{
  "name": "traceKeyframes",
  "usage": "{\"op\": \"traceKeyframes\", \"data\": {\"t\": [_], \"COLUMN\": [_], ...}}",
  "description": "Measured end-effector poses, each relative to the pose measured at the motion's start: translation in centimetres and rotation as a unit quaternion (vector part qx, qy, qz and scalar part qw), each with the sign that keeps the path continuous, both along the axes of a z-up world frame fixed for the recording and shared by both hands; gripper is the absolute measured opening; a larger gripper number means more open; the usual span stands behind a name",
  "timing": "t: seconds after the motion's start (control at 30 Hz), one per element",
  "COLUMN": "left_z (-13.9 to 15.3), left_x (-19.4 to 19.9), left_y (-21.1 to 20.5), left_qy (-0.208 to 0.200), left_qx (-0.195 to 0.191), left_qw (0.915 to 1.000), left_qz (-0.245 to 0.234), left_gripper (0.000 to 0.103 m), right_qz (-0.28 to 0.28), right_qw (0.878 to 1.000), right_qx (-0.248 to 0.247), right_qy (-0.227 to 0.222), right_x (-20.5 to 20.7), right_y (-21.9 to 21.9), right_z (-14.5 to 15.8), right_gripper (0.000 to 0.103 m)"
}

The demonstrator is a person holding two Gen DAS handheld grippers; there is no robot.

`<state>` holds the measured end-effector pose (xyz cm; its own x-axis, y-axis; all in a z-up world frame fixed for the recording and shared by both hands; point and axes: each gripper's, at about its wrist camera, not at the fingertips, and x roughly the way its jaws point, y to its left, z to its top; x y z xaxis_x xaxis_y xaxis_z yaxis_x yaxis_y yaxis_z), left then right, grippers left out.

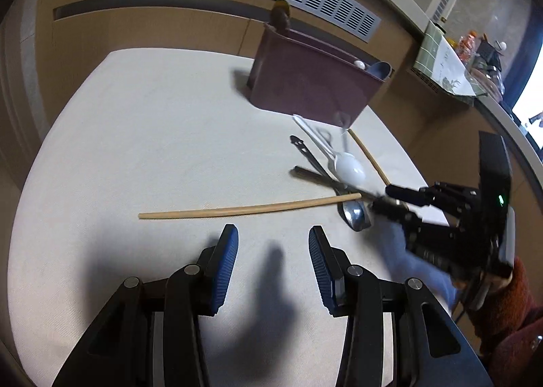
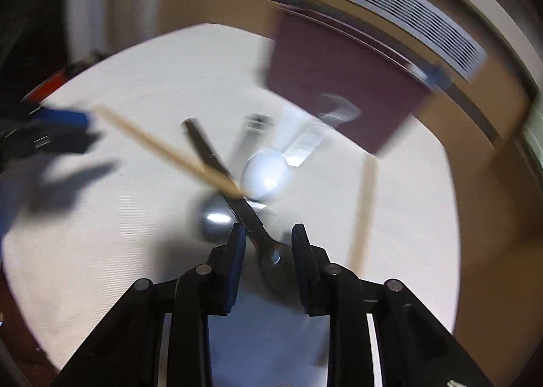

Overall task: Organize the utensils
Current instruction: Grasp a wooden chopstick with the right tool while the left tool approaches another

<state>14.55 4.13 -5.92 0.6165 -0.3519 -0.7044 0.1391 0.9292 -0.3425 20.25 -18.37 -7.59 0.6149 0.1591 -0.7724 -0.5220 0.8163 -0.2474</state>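
Chopstick (image 1: 251,209) across left fingers' (image 1: 225,258) wide gap; right fingers (image 2: 237,248) astride dark utensil (image 2: 220,166), grip unclear.

open left tool (image 1: 273,249) near chopstick (image 1: 249,209), perhaps above

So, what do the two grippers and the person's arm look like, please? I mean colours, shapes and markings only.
Both grippers are black linkage frames with round silver pivot pins. The left gripper has two flat fingers faced with ribbed blue pads; the right gripper is built the same. In the left view, its boxy black body shows a small green light. A rust-red knitted sleeve covers the arm behind it.
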Motion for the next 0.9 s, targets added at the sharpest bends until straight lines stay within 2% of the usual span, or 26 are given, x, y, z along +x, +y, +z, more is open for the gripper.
{"op": "traceKeyframes", "data": {"t": [0.07, 0.17, 0.3, 0.4, 0.47, 0.57, 0.67, 0.73, 0.83, 0.9], "left_z": [0.1, 0.3, -0.3, -1.1, -1.4, -1.5, -1.7, -1.6, -1.3, -1.1], "left_x": [0.6, 1.6, 3.6, 5.3, 6.8, 8.8, 9.5, 9.1, 8.0, 7.2], "left_y": [-0.7, -2.5, -4.5, -5.0, -4.3, -1.6, 1.1, 1.9, 1.5, 0.7], "left_qy": [-0.011, -0.025, -0.027, -0.020, -0.013, 0.005, 0.023, 0.031, 0.048, 0.063], "left_qx": [0.018, 0.083, 0.162, 0.206, 0.221, 0.187, 0.146, 0.127, 0.108, 0.080], "left_qw": [0.9995, 0.9932, 0.9757, 0.9665, 0.9678, 0.9815, 0.9890, 0.9914, 0.9930, 0.9944], "left_qz": [-0.022, -0.077, -0.145, -0.152, -0.119, -0.043, 0.007, 0.011, -0.007, -0.029], "left_gripper": [0.044, 0.044, 0.044, 0.045, 0.044, 0.044, 0.044, 0.044, 0.044, 0.044], "right_qz": [-0.023, -0.018, -0.028, -0.026, -0.025, -0.041, -0.072, -0.075, -0.072, -0.077], "right_qw": [0.999, 0.993, 0.991, 0.990, 0.990, 0.991, 0.992, 0.993, 0.994, 0.992], "right_qx": [0.030, 0.099, 0.120, 0.125, 0.125, 0.110, 0.090, 0.081, 0.082, 0.094], "right_qy": [0.017, 0.056, 0.048, 0.053, 0.059, 0.057, 0.055, 0.050, 0.023, 0.031], "right_x": [0.9, 1.4, 0.7, -0.1, 0.0, 0.8, 1.8, 2.3, 3.1, 4.5], "right_y": [-2.3, -5.1, -7.4, -7.4, -7.6, -6.8, -6.4, -6.2, -5.6, -5.1], "right_z": [0.3, 0.8, 1.9, 1.8, 1.7, 1.0, 1.0, 1.2, 1.6, 1.6], "right_gripper": [0.023, 0.023, 0.024, 0.025, 0.025, 0.025, 0.025, 0.025, 0.022, 0.019]}}
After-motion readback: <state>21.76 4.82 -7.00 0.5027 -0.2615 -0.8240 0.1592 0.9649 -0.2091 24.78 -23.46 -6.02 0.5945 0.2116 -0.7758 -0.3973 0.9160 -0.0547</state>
